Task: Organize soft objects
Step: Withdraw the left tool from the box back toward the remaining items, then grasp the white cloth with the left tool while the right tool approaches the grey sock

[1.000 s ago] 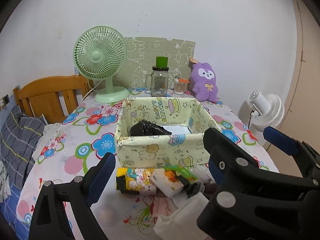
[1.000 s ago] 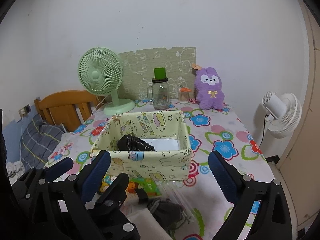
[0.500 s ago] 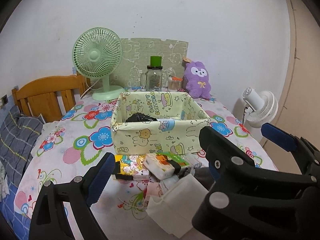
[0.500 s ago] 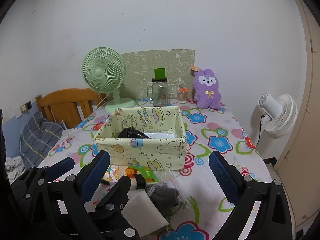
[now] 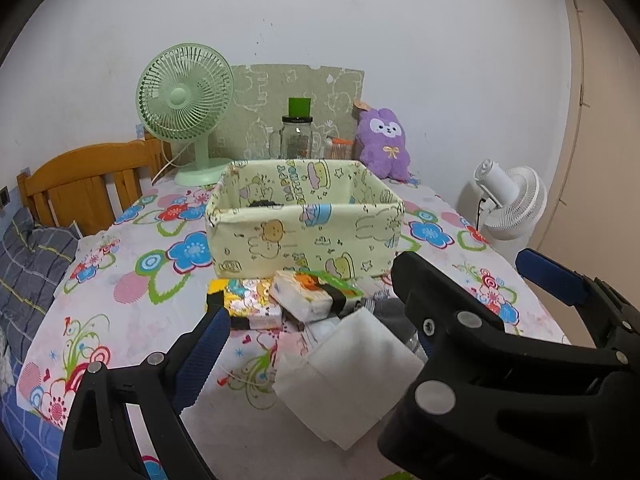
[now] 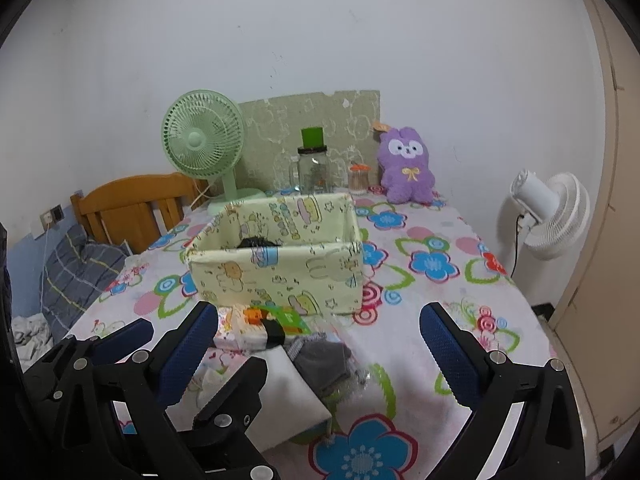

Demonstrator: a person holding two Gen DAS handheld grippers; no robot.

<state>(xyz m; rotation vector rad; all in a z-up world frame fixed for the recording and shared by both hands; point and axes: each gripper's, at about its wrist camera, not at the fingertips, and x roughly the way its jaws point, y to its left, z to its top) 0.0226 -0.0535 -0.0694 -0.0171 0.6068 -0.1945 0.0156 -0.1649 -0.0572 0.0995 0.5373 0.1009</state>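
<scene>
Now both tools gape empty, left tool [image 5: 308, 328] and right tool [image 6: 316, 332], above soft packets [image 5: 308, 300] before the fabric box [image 5: 304, 236].

The tablecloth [image 6: 432, 320] is white with big flowers in blue, red, pink and green. The fabric box [image 6: 280, 268] is pale yellow with little cartoon animals and stars. Something black [image 6: 256, 242] peeks out inside it. In front of the box lie a yellow cartoon pack [image 5: 248, 300], a white pack with an orange picture [image 5: 308, 294], a grey cloth [image 6: 324, 364] and a plain white pad [image 5: 352, 368]. At the far edge stand a mint green fan [image 6: 204, 140] and a purple plush bunny [image 6: 406, 166] with a yellow bow. Both grippers have blue pads [image 6: 450, 348] on black arms.
</scene>
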